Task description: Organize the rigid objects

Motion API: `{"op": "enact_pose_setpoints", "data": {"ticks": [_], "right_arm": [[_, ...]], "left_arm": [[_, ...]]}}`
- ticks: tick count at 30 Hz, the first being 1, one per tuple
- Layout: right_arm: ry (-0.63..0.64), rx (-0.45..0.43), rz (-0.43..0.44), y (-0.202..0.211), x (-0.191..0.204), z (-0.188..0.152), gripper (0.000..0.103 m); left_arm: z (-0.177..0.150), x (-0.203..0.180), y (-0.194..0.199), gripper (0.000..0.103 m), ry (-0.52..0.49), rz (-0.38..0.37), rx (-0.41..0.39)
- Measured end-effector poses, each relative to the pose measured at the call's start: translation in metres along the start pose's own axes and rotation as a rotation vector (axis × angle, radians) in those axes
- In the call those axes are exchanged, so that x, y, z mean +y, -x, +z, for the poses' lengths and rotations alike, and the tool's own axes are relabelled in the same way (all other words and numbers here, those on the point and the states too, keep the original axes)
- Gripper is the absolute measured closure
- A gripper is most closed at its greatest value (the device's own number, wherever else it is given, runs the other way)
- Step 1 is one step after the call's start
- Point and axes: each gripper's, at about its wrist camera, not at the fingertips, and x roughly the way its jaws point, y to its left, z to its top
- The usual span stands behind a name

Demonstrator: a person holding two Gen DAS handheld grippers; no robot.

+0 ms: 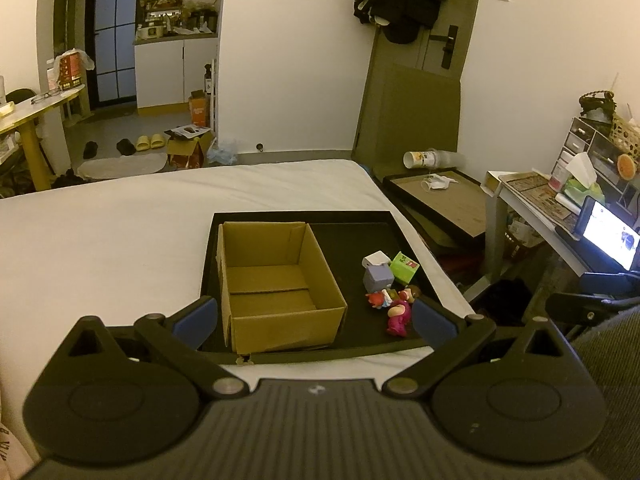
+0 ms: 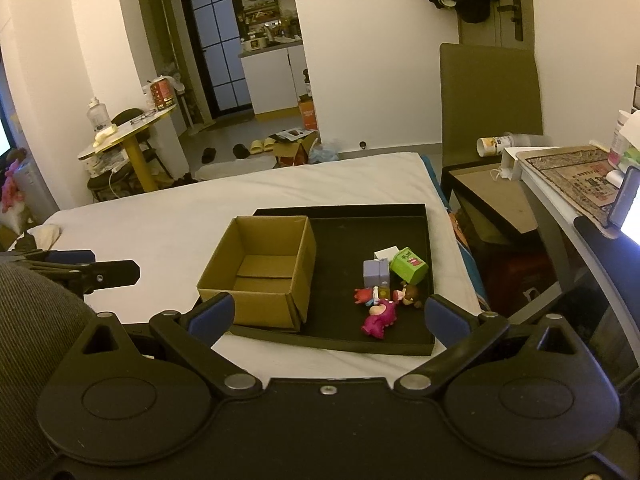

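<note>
An open, empty cardboard box point(image 1: 276, 280) point(image 2: 260, 270) stands in the left half of a black tray point(image 1: 352, 240) point(image 2: 360, 236) on a white bed. To the box's right in the tray lie small toys: a green cube point(image 1: 405, 267) point(image 2: 409, 265), a purple-grey cube point(image 1: 378, 277) point(image 2: 376, 272), a white cube point(image 1: 375, 259) point(image 2: 387, 252), a magenta figure point(image 1: 398, 316) point(image 2: 378, 318), a red figure point(image 1: 375, 299) point(image 2: 362, 295) and a brown figure point(image 1: 412, 292) point(image 2: 409, 295). My left gripper point(image 1: 316, 322) and my right gripper point(image 2: 328, 316) are both open, empty, and held above the tray's near edge.
The white bed point(image 1: 120, 232) point(image 2: 160, 216) surrounds the tray. At the right stand a framed board point(image 1: 444, 200), a desk point(image 2: 568, 184) with clutter and a lit screen point(image 1: 612, 236). The other gripper point(image 2: 80, 272) shows at the left of the right wrist view.
</note>
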Motion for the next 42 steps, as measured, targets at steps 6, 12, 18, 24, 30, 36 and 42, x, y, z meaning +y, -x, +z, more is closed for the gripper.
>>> {"op": "enact_pose_setpoints", "data": {"ticks": [6, 12, 18, 24, 30, 36, 42], "right_arm": [[0.002, -0.002, 0.000, 0.001, 0.000, 0.000, 0.000], [0.004, -0.006, -0.001, 0.002, 0.002, 0.001, 0.000], [0.006, -0.007, -0.004, 0.002, 0.006, 0.002, 0.000], [0.002, -0.007, -0.007, 0.003, 0.009, 0.003, 0.001], [-0.001, -0.007, -0.001, 0.003, 0.013, 0.005, 0.002], [-0.003, -0.008, 0.003, 0.003, 0.014, 0.004, 0.002], [-0.003, -0.011, 0.002, 0.003, 0.015, 0.004, 0.002]], "left_arm": [[0.000, 0.000, -0.001, 0.000, 0.002, -0.002, 0.000], [0.000, 0.000, -0.001, 0.000, 0.008, -0.007, 0.000], [0.000, 0.001, 0.000, 0.000, 0.013, -0.011, 0.000], [-0.001, 0.002, 0.000, 0.000, 0.017, -0.011, -0.002], [0.001, 0.003, 0.000, 0.000, 0.026, -0.010, -0.001], [0.000, 0.004, 0.000, 0.000, 0.027, -0.012, -0.003], [0.000, 0.005, 0.002, 0.000, 0.027, -0.007, -0.005]]}}
